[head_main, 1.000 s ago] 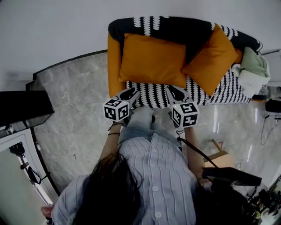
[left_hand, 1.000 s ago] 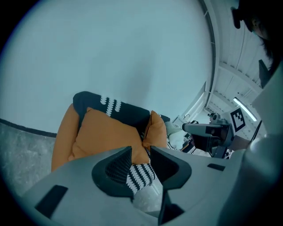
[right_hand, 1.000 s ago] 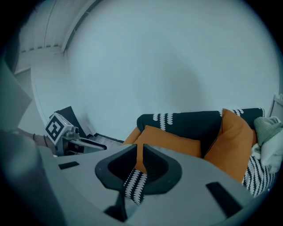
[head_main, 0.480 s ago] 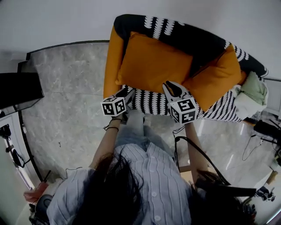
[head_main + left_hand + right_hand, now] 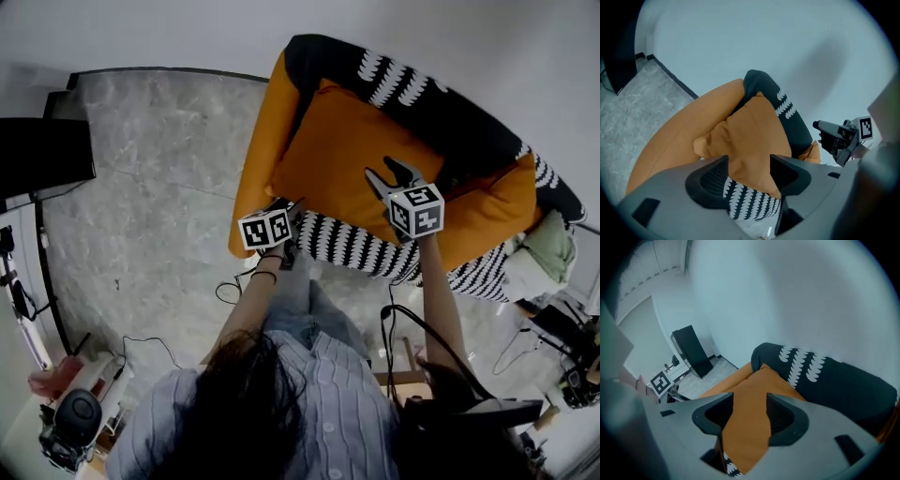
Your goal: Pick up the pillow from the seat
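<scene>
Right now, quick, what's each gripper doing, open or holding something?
Left gripper: jaws opening, orange pillow corner between them, not clamped.
Right gripper: jaws opening, same pillow's edge between them, not clamped.

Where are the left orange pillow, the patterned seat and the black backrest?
left orange pillow [image 5: 347,159]: head view, middle of its face.
patterned seat [image 5: 349,246]: head view, front strip below the pillow.
black backrest [image 5: 455,122]: head view, plain part behind the pillow.

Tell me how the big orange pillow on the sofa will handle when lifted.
Probably floppy: the big orange pillow looks plump and its corner puckers, so it should sag from a one-edge grip. Likely light for its bulk, being stuffed cloth. The matte fabric seems unlikely to slip.
</scene>
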